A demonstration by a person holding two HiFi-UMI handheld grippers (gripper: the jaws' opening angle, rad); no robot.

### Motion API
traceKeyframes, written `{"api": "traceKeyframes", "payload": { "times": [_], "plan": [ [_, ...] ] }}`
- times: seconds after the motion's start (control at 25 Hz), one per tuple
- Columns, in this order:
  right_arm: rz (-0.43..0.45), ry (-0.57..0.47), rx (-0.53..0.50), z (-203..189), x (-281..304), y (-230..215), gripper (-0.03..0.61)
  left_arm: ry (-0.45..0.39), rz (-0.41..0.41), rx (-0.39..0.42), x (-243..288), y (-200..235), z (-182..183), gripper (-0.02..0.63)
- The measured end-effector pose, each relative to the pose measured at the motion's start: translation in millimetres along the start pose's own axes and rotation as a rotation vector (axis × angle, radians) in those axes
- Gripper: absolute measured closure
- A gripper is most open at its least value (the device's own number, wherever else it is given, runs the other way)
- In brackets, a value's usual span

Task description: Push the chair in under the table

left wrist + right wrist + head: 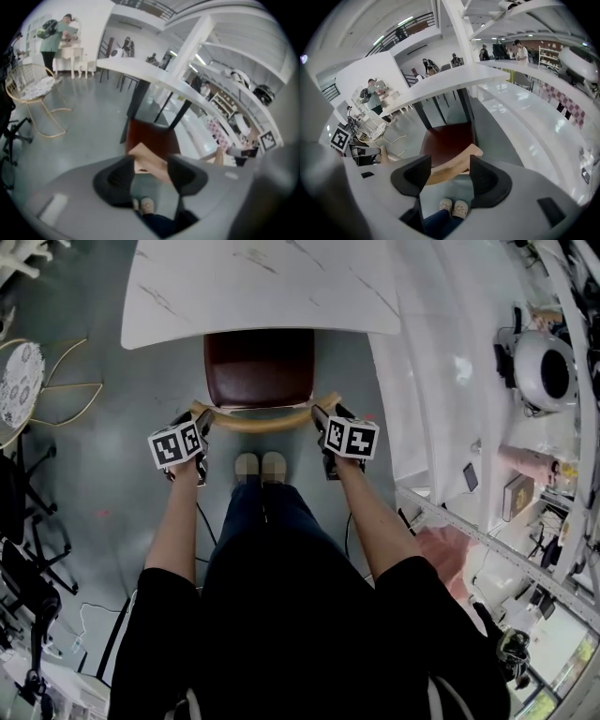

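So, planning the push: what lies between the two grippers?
In the head view, the chair's wooden backrest spans from left gripper to right gripper, clamped at both ends; the person's shoes stand just behind it.

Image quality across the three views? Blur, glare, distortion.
Head view: sharp, mild fisheye, soft glare on the white marble-pattern tabletop. Left gripper view: motion-blurred throughout, the curved tan wooden chair backrest smeared, heavy fisheye, dark corners. Right gripper view: crisper, backrest edges clean, same fisheye bowing the tabletop, bright reflections on the glossy white counter.
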State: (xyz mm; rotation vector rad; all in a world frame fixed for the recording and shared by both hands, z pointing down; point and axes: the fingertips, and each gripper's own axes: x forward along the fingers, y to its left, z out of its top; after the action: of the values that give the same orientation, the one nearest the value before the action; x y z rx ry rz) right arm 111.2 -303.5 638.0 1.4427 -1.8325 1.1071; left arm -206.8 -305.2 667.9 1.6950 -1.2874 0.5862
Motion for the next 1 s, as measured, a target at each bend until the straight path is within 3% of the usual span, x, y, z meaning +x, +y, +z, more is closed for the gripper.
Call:
{"api": "traceKeyframes", "payload": {
  "times": [0.08, 0.16, 0.2, 0.28, 0.36, 0.44, 0.64, 1.0],
  "plan": [
    [-0.010, -0.036, -0.002, 7.5, -8.1, 4.4, 0.325, -0.032, 0.007, 0.073, -8.7, -5.8, 8.3, 0.456],
    [-0.007, -0.073, 0.002, 14.8, -15.1, 10.6, 0.328, -0.063, -0.003, 0.142, -16.2, -17.2, 18.1, 0.478],
    [-0.006, -0.090, 0.000, 17.9, -19.1, 14.1, 0.356, -0.081, -0.004, 0.172, -20.9, -23.2, 23.6, 0.501],
    [-0.004, -0.129, -0.013, 25.6, -28.8, 21.6, 0.472, -0.124, -0.004, 0.222, -30.3, -35.5, 34.7, 0.559],
    [0.008, -0.174, -0.029, 36.2, -39.4, 29.2, 0.486, -0.165, -0.013, 0.261, -38.9, -50.0, 45.5, 0.599],
    [0.011, -0.227, -0.057, 49.6, -51.1, 35.3, 0.526, -0.212, -0.036, 0.291, -49.5, -68.5, 57.8, 0.604],
    [0.024, -0.358, -0.136, 85.2, -85.0, 52.5, 0.549, -0.373, -0.101, 0.320, -87.5, -116.4, 98.0, 0.606],
    [0.049, -0.630, -0.311, 159.8, -175.6, 104.9, 0.555, -0.622, -0.101, 0.419, -182.4, -186.2, 166.1, 0.606]
  ]
}}
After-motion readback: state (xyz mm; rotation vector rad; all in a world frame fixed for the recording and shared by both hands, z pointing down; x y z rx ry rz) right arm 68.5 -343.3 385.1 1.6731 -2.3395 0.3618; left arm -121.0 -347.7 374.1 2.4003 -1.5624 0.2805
